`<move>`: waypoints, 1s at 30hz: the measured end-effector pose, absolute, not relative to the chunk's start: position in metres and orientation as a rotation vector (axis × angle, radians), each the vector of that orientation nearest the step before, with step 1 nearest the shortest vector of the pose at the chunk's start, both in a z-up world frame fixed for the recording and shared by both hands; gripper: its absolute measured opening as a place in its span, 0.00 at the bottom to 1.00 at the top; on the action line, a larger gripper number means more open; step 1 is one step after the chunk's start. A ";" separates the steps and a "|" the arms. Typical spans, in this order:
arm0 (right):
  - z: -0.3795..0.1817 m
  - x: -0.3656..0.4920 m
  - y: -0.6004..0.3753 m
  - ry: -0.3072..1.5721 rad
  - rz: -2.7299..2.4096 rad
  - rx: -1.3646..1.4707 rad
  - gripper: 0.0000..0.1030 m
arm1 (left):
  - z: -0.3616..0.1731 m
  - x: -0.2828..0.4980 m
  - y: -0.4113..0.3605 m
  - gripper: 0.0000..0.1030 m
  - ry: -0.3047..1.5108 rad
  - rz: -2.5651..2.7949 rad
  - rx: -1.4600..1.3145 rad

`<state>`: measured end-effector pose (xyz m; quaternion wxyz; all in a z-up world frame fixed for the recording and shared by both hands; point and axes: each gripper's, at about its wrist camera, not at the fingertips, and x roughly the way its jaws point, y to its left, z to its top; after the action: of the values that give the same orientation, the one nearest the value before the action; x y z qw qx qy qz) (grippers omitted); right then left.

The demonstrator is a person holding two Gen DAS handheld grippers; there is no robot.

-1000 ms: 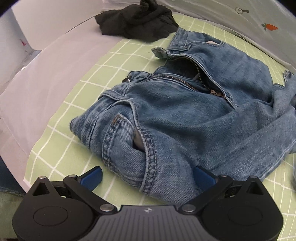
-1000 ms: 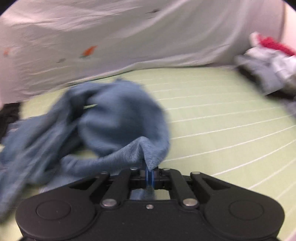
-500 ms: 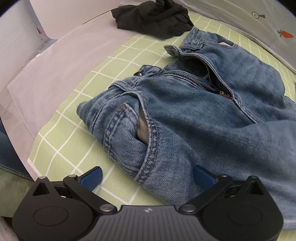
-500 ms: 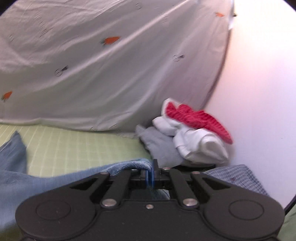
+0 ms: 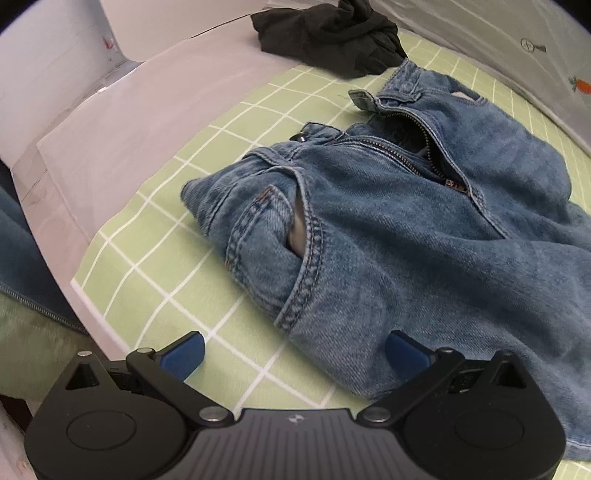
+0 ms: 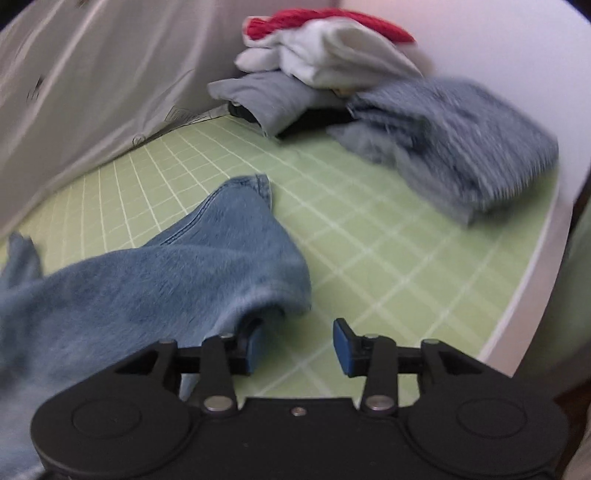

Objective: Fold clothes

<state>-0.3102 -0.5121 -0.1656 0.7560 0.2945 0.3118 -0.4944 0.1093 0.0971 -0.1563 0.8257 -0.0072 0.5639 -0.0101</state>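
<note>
Right tool (image 6: 297, 347) now open, jeans leg (image 6: 207, 258) released onto green checked sheet (image 6: 388, 258), left view shifted closer.

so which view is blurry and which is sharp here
Left wrist view: sharp, the blue denim jeans show crisp stitching, though fisheye bends the green checked sheet. Right wrist view: motion-blurred, worst on the folded grey-blue garment and the jeans leg.

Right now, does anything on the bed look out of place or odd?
Yes. The jeans lie crumpled with the zipper open and the waistband bunched. A black garment sits in a loose heap at the green checked sheet's far edge.
</note>
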 end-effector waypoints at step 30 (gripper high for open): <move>-0.213 -0.337 -0.576 0.032 -1.054 1.598 0.56 | -0.149 0.135 0.117 0.31 1.106 0.036 -0.316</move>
<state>-0.3366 -0.5761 -0.2126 0.5758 0.6825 0.0138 -0.4500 0.1348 0.1166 -0.1487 0.8388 -0.1496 0.5232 0.0168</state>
